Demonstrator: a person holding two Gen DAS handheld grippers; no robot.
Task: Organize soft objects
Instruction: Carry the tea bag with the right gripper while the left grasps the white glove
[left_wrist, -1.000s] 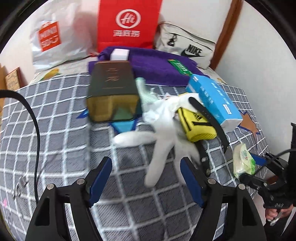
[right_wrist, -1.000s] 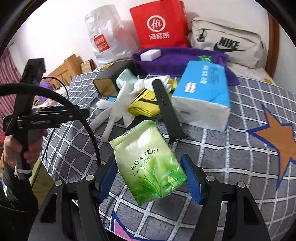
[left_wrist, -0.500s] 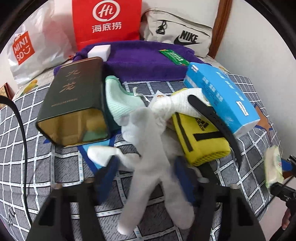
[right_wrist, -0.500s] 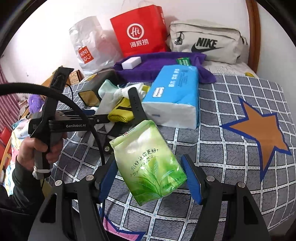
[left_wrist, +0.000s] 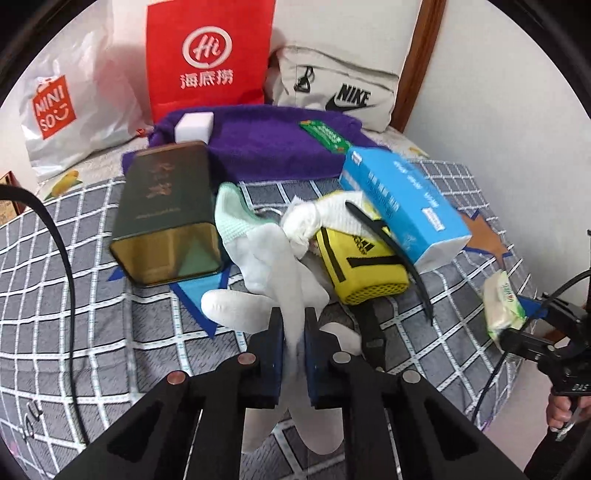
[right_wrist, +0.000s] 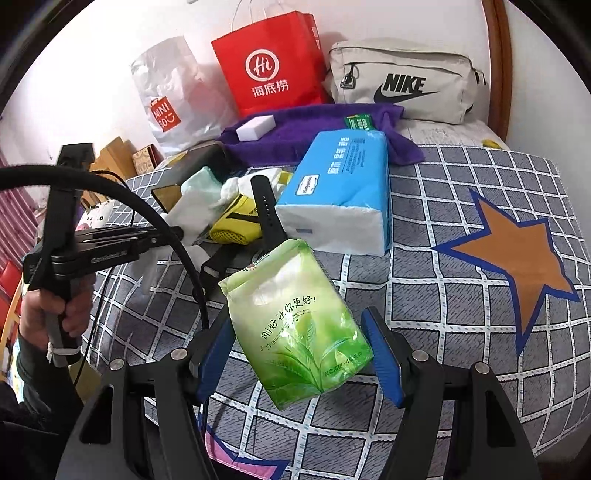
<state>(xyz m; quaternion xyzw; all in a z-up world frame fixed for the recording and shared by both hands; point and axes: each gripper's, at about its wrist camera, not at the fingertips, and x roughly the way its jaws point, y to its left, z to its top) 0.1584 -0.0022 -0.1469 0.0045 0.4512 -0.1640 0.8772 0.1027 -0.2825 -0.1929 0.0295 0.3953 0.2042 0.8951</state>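
Note:
My left gripper is shut on a white glove that lies on the checked bedspread; the glove's fingers spread below and beside the jaws. My right gripper is shut on a green tissue pack and holds it above the bed's near edge; the pack also shows in the left wrist view. A mint cloth, a knotted white cloth and a yellow pouch lie just beyond the glove.
A dark tea tin lies left of the glove. A blue tissue box and a black strap lie to the right. A purple towel, red bag, white bag and Nike bag stand behind.
My left gripper has moved forward over the white glove and closed on it. My right gripper has kept hold of the green pack and drawn back a little.

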